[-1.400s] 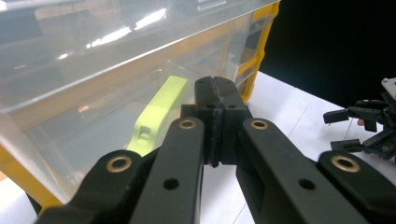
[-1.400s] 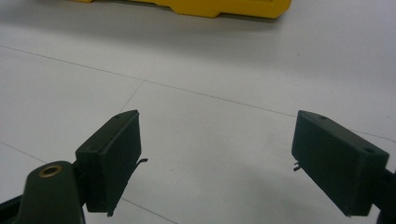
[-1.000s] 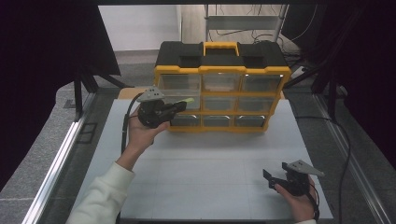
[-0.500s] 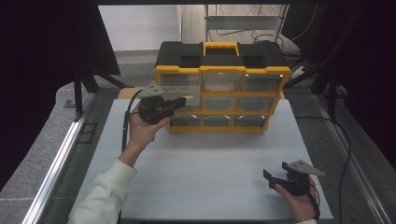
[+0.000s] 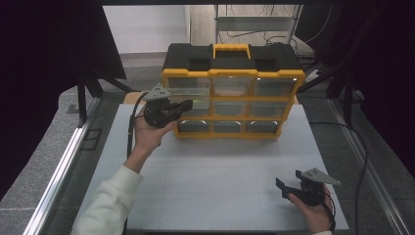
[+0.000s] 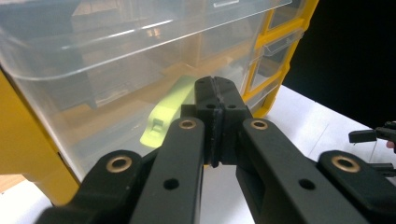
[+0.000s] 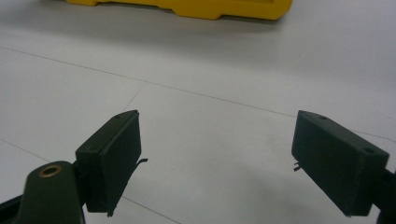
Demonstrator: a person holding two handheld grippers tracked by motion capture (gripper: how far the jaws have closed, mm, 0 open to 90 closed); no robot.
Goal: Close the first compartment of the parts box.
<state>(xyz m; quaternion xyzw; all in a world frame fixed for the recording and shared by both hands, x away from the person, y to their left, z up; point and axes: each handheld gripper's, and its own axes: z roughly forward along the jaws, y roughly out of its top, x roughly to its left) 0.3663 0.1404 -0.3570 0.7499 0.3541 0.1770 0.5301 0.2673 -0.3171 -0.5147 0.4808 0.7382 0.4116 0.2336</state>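
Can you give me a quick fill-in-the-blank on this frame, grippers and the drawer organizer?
1. The left gripper has its jaws ____ against a clear drawer of the yellow organizer.
2. The right gripper has its jaws ____ above the white table.
3. The flat piece inside that drawer is light ____.
4. The organizer's carry handle is ____.

Missing words: shut; open; green; yellow

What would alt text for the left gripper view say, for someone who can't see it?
The left gripper, its two black jaws shut together, is pressed up against a clear plastic drawer in a yellow-framed organizer. A pale green object lies inside the drawer just behind the jaw tips. The white table runs off to the right.
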